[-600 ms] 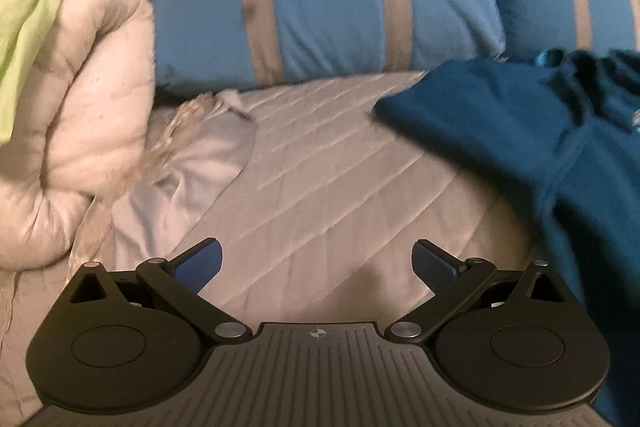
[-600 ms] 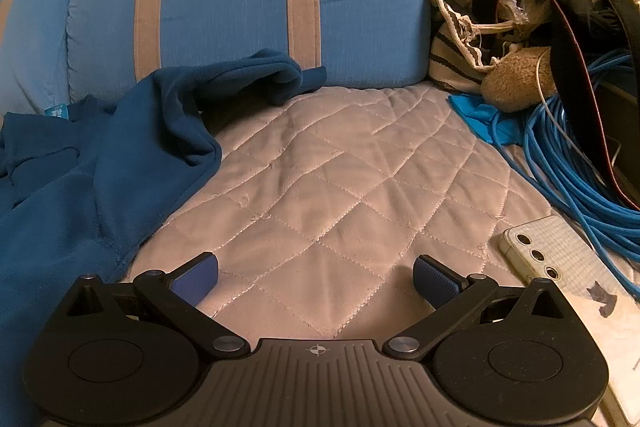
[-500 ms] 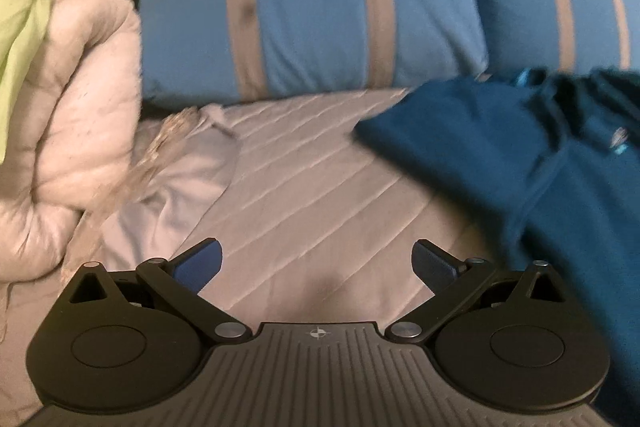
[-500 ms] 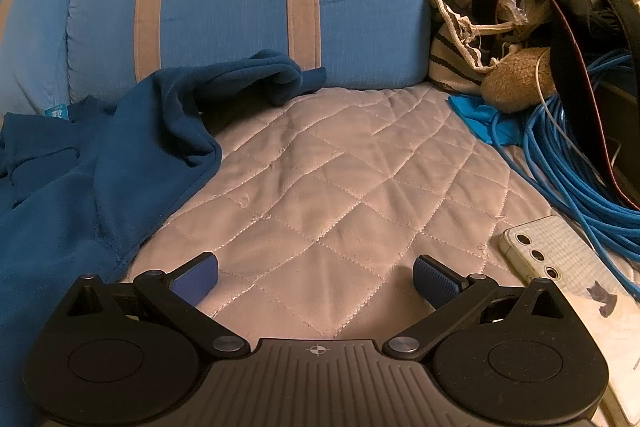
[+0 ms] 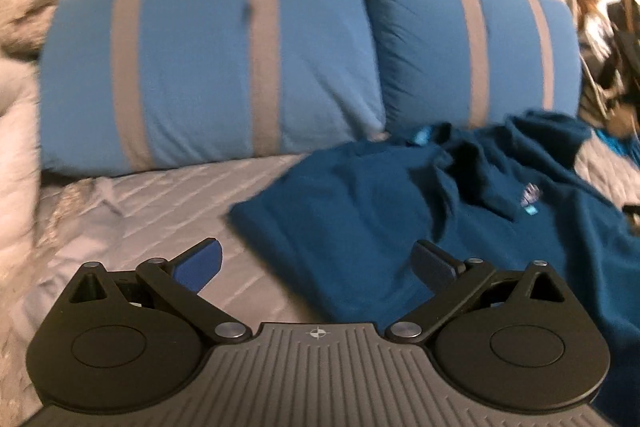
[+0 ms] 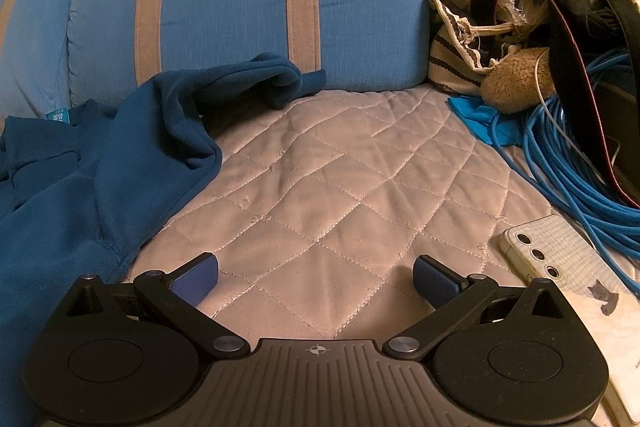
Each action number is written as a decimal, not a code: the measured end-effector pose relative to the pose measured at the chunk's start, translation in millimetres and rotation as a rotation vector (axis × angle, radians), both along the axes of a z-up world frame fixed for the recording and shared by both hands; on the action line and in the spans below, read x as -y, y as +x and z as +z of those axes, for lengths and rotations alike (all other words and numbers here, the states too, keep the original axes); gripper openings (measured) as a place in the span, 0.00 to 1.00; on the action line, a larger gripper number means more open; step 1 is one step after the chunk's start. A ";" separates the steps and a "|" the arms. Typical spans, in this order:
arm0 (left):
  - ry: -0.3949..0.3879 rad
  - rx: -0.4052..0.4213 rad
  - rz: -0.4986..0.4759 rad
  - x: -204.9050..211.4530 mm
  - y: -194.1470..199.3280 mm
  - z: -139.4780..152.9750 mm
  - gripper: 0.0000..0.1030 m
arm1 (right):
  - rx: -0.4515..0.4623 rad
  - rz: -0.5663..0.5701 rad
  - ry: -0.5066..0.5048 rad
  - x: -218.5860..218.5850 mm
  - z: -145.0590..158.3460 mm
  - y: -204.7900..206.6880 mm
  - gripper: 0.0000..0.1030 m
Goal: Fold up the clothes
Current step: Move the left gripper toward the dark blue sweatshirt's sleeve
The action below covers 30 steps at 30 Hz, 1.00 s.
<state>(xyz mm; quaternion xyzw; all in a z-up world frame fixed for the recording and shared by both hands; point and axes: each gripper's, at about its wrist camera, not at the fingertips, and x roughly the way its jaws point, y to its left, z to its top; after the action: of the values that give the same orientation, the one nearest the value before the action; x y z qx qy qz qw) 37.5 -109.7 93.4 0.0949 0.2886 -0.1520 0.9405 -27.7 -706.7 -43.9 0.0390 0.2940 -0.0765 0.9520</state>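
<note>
Swinging to the right since before, the left claw (image 5: 318, 261) is now hanging wide open over the edge of the dark blue sweatshirt (image 5: 400, 211). That sweatshirt is lying crumpled on the bed (image 6: 328, 187), touching the blue pillows (image 5: 208, 67). Beside it, the right claw (image 6: 316, 277) is waiting wide open, holding nothing, near a phone (image 6: 568, 259).

At 12 o'clock, the pillows (image 5: 208, 67) are bright blue with grey vertical stripes. The garment (image 5: 400, 211) is deep teal. The quilt (image 6: 340, 195) is pale grey, stitched in diamonds. At 3 o'clock in the right wrist view, the cable (image 6: 560, 155) is vivid blue and the phone (image 6: 568, 263) has a white checked case.
</note>
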 end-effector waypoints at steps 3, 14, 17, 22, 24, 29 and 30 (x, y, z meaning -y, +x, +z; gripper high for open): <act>0.046 -0.002 -0.054 19.2 6.4 -6.7 1.00 | 0.000 0.000 -0.001 -0.1 0.0 0.0 1.00; 0.250 0.057 -0.252 95.0 17.1 -37.7 0.97 | 0.003 0.000 0.000 0.1 -0.4 0.1 1.00; 0.284 0.052 -0.281 109.9 25.3 -47.3 0.89 | 0.004 -0.001 0.001 -0.4 0.0 0.8 1.00; 0.328 0.029 -0.290 129.2 38.4 -65.3 0.66 | 0.005 -0.001 0.002 -0.7 0.2 1.6 1.00; 0.357 0.000 -0.271 133.6 44.1 -73.4 0.49 | 0.005 -0.001 0.003 -0.3 0.1 1.0 1.00; 0.364 -0.016 -0.237 130.2 45.6 -74.9 0.12 | 0.006 -0.001 0.003 -0.5 0.1 1.7 1.00; 0.371 -0.008 -0.233 129.7 44.0 -73.0 0.12 | 0.006 0.000 0.004 0.0 0.1 1.2 1.00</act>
<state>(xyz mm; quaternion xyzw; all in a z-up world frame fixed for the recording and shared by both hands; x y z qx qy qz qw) 81.6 -239.4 20.4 0.2985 0.3023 -0.2042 0.8819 -26.5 -706.7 -43.8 0.0410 0.2910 -0.0759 0.9528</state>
